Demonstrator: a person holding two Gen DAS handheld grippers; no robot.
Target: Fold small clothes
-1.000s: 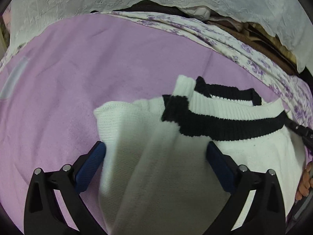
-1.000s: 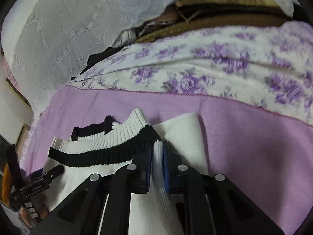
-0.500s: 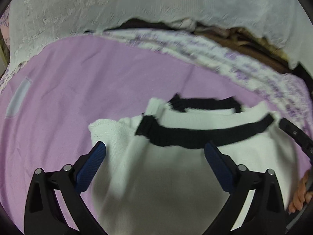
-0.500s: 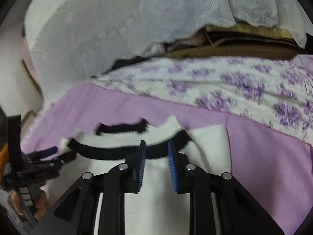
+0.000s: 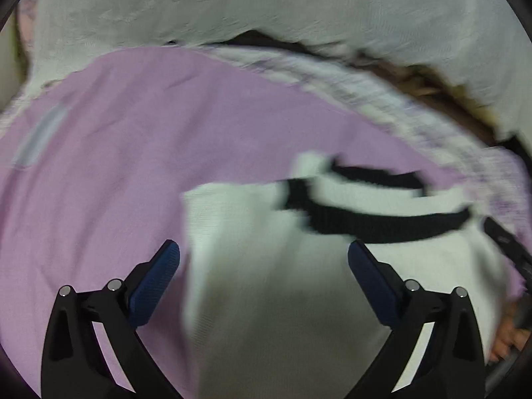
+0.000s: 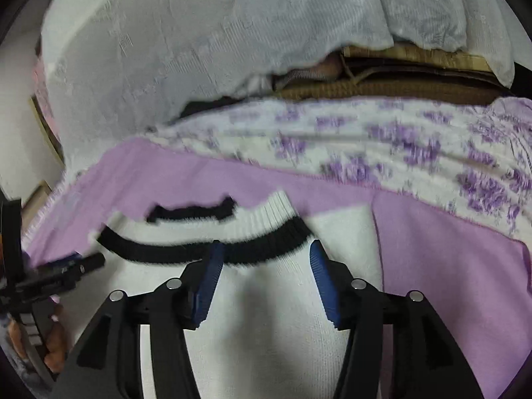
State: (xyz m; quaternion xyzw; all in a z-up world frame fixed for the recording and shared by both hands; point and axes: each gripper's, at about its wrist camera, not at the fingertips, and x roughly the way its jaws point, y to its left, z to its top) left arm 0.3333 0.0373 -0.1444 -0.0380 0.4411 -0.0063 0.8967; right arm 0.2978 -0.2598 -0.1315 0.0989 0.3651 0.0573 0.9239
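On the pink-lilac blanket (image 6: pixel 449 266), a soft, slightly napped cloth that covers the bed, lies a small white knit sweater (image 6: pixel 266 316) with a ribbed neckband (image 6: pixel 206 249) striped black and white. It lies flat, neck away from both cameras, and one side panel is folded inward so that its edge runs straight down the cloth. The knit is fine and even on the body, coarser and ridged at the band.

The right gripper (image 6: pixel 262 279) hovers above the sweater just below the neckband; its jaws have just been opening and now stand about half apart, blue ribbed pads clear of the fabric, nothing gripped between them. The left gripper (image 5: pixel 262 276) stands wide open over the sweater's folded left edge, one pad above the blanket, the other above the white knit, holding nothing; this view is blurred.

Beyond the blanket lies a cream sheet with purple flowers (image 6: pixel 399 146). Behind it is a pile of brown woven and folded textiles (image 6: pixel 382 83), partly draped by a white lace-patterned cover (image 6: pixel 199 50). No containers are in view.
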